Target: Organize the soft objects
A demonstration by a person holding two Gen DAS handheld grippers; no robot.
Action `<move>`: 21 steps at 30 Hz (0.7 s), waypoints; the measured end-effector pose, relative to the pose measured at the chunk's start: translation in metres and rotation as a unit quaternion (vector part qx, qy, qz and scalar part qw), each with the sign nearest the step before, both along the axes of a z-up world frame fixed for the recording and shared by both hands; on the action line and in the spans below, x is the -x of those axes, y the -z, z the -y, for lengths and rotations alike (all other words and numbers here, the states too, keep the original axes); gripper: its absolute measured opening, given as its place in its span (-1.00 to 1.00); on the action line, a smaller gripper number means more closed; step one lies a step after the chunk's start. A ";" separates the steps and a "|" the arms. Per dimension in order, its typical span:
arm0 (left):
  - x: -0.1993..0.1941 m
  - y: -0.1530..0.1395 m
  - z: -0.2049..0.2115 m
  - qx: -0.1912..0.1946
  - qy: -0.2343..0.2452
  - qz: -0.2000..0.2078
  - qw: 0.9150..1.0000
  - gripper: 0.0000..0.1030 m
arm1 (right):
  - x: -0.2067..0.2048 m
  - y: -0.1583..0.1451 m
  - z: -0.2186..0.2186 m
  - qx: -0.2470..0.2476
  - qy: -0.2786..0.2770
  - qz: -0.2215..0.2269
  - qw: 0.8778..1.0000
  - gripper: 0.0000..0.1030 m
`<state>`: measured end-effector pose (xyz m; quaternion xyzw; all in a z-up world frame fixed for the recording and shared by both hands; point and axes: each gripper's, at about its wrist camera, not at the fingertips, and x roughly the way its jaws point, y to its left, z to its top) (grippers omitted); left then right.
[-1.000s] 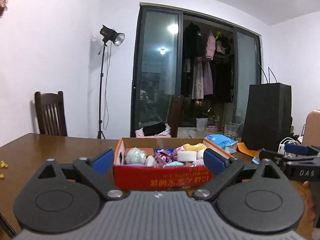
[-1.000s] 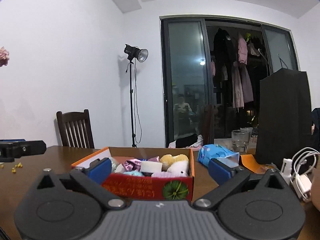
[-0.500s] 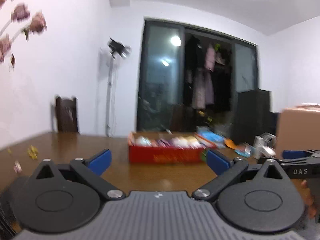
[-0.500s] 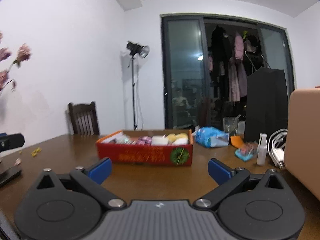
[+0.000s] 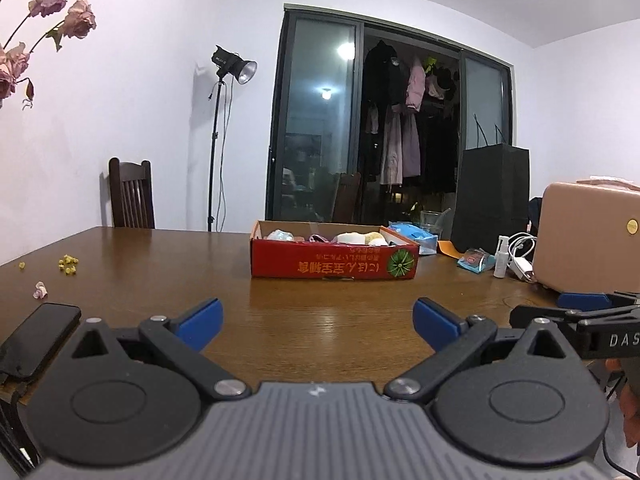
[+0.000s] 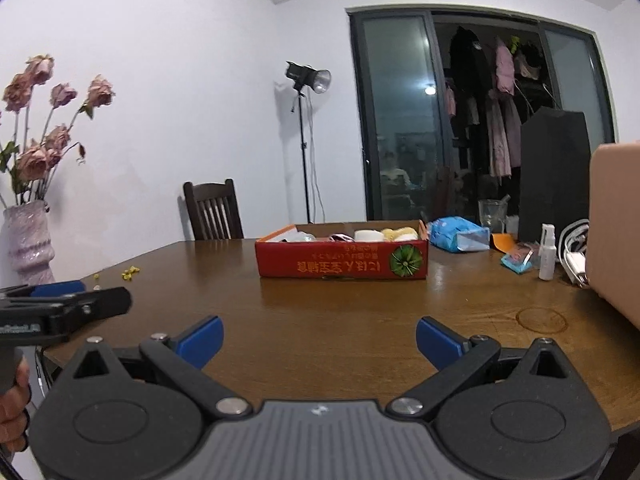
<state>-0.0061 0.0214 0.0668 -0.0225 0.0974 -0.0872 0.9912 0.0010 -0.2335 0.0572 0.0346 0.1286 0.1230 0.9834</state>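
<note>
The table (image 5: 328,320) is dark wood with a glossy, reflecting varnish, and the red box (image 5: 334,266) on it looks like matt printed cardboard. At lower left of the left wrist view a phone (image 5: 38,336) shows smooth black gloss; the left gripper (image 5: 318,320) has matt black plastic arms, blue pads (image 5: 200,322) and shiny metal pivots

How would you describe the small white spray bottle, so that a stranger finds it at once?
Start at the red box in the middle of the table, then look right, toward the tan case. The spray bottle stands upright just before the white cables, the only tall, narrow white thing there.
</note>
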 end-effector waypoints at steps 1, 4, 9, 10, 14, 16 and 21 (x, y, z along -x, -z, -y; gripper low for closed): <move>0.000 0.000 0.000 0.000 0.000 -0.001 1.000 1.00 | -0.004 -0.002 0.003 -0.005 0.003 -0.004 1.000 1.00; 0.001 0.000 0.001 -0.003 0.001 -0.003 1.000 1.00 | -0.007 -0.002 0.007 -0.017 0.004 -0.009 1.000 1.00; 0.003 0.000 0.002 -0.004 0.001 -0.001 1.000 1.00 | -0.007 -0.001 0.006 -0.016 0.005 -0.010 1.000 1.00; 0.003 0.000 0.002 -0.004 0.000 -0.001 1.000 1.00 | -0.007 0.000 0.007 -0.017 0.005 -0.010 1.000 1.00; 0.003 0.000 0.001 -0.003 0.000 -0.003 1.000 1.00 | -0.008 0.000 0.006 -0.017 0.010 -0.012 1.000 1.00; 0.003 -0.001 0.000 -0.002 0.000 -0.003 1.000 1.00 | -0.008 0.001 0.006 -0.019 0.009 -0.014 1.000 1.00; 0.004 -0.001 0.000 -0.002 0.001 -0.001 1.000 1.00 | -0.008 0.001 0.006 -0.018 0.009 -0.015 1.000 1.00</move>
